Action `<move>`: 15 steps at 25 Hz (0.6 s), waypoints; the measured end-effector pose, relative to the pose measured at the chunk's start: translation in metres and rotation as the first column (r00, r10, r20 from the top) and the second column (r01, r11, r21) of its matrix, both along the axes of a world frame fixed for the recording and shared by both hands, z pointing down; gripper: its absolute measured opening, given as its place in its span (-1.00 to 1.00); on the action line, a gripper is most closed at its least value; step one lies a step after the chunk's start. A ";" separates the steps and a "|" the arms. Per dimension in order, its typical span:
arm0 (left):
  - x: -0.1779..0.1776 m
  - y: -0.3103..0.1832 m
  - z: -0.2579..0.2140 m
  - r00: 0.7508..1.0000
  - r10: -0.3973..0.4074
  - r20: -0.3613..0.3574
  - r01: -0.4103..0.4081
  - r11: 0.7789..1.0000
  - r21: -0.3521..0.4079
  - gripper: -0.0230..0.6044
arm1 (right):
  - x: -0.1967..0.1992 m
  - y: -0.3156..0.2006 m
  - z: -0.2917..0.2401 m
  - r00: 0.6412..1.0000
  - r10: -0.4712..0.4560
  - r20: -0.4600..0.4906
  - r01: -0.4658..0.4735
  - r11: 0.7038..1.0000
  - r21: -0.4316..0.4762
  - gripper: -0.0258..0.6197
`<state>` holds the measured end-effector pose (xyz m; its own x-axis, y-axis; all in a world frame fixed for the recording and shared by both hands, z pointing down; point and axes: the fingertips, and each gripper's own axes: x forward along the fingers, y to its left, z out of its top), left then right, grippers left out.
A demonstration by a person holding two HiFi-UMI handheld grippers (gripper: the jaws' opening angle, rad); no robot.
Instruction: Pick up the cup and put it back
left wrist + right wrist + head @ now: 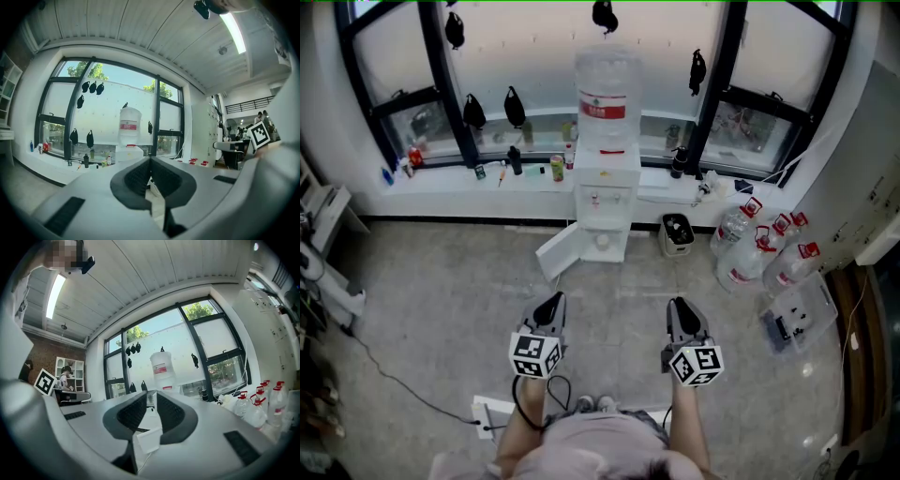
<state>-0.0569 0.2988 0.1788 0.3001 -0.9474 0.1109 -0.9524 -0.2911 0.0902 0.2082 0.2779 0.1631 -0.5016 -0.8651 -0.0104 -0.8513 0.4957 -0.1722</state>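
Two claws were held out side by side in front of the person, both about level and both aimed at the white water dispenser (605, 202) under the window (525, 56). The left claw (551, 305) had its jaws pressed together with nothing in them. The right claw (680, 307) had its jaws a narrow slit apart, also with nothing between them. Each claw carried a cube (534, 354) with black and white square markers, and the person's forearms (522, 422) reached up to them from the lower edge of the head view.

The big clear bottle (607, 94) on top of the dispenser wore a red label (603, 110) with white writing too small to read. Several water bottles (741, 248) with red caps and red labels stood on the floor (441, 300) just to the right of the dispenser. The lower door (555, 255) of the dispenser stood open. Inside that compartment sat what seemed to be the cup (602, 241), small, pale and round, well apart from both claws.
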 end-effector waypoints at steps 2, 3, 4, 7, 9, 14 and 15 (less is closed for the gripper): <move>-0.001 0.002 0.002 1.000 -0.001 -0.001 0.001 1.000 -0.003 -0.85 | -0.001 0.001 -0.001 1.000 0.000 0.011 0.000 1.000 0.000 -0.42; -0.001 0.003 0.002 1.000 -0.002 -0.002 0.002 1.000 -0.004 -0.85 | -0.002 0.001 -0.002 1.000 0.001 0.017 -0.001 1.000 0.000 -0.26; -0.002 0.004 0.003 1.000 -0.002 -0.003 0.002 1.000 -0.005 -0.85 | -0.002 0.002 -0.003 1.000 0.002 0.023 -0.002 1.000 0.002 -0.12; -0.002 0.004 0.004 1.000 0.003 -0.004 -0.003 1.000 -0.009 -0.85 | -0.003 0.005 -0.011 0.997 -0.006 0.075 0.004 1.000 0.030 0.18; -0.003 0.005 0.005 1.000 0.005 -0.004 -0.005 1.000 -0.010 -0.85 | -0.006 0.008 -0.020 0.990 -0.027 0.138 0.018 0.998 0.061 0.34; -0.010 0.008 0.006 1.000 0.005 -0.009 -0.005 1.000 -0.013 -0.85 | -0.014 0.014 -0.025 0.989 -0.045 0.143 0.033 0.996 0.087 0.60; -0.011 0.008 0.006 1.000 0.006 -0.010 -0.006 1.000 -0.014 -0.85 | -0.014 0.014 -0.025 0.989 -0.041 0.142 0.029 0.996 0.086 0.62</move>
<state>-0.0680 0.3068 0.1851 0.3069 -0.9440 0.1212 -0.9497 -0.2953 0.1043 0.1942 0.2922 0.1380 -0.5193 -0.8403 -0.1556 -0.8029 0.5421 -0.2479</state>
